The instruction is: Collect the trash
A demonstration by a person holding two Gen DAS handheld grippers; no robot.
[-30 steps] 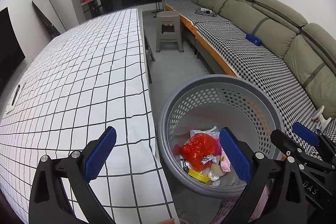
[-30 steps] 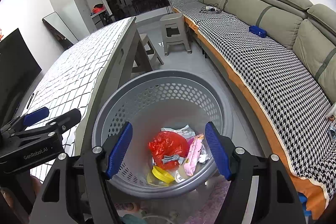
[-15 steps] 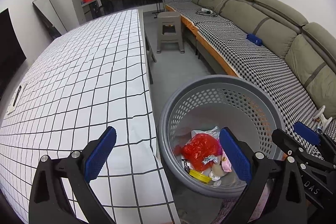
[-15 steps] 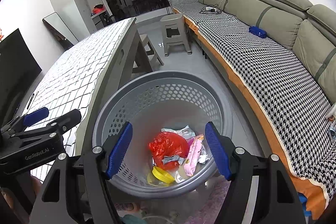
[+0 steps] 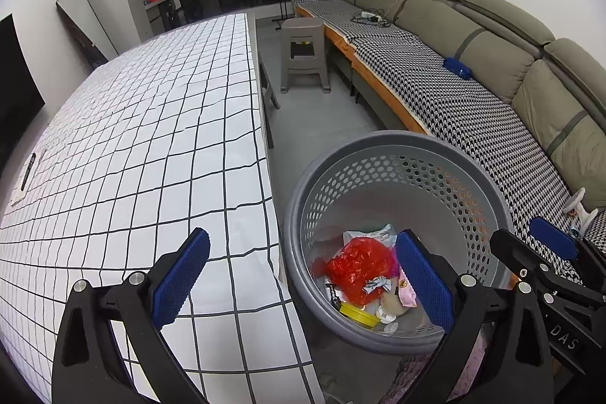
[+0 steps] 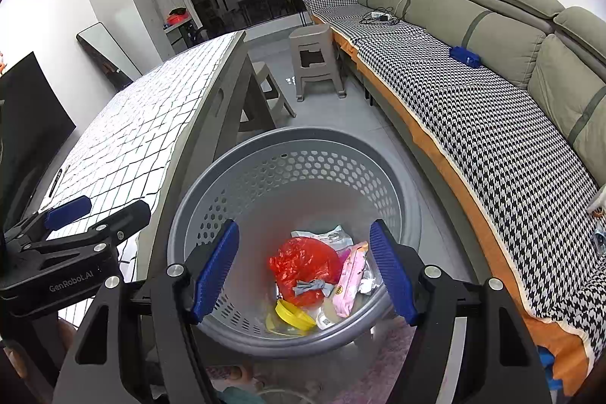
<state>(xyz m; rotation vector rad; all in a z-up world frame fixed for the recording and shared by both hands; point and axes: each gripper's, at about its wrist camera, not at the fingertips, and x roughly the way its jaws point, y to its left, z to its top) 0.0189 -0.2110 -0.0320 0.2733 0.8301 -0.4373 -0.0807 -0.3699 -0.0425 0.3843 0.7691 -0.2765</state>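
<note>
On the floor between the checkered table (image 5: 151, 139) and sofa (image 5: 473, 108), the grey perforated basket (image 6: 303, 154) holds the trash (image 6: 306, 267); left gripper (image 5: 303, 275) and right gripper (image 6: 305, 267) both hover wide open, empty.

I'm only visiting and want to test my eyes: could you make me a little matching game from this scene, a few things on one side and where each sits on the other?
Things:
1. red plastic bag
2. blue pouch
3. plastic stool
4. black pen

Places:
A. on the checked tablecloth
B. on the sofa seat
C. inside the grey basket
D. on the floor between table and sofa

Pairs: 1-C, 2-B, 3-D, 4-A
</note>
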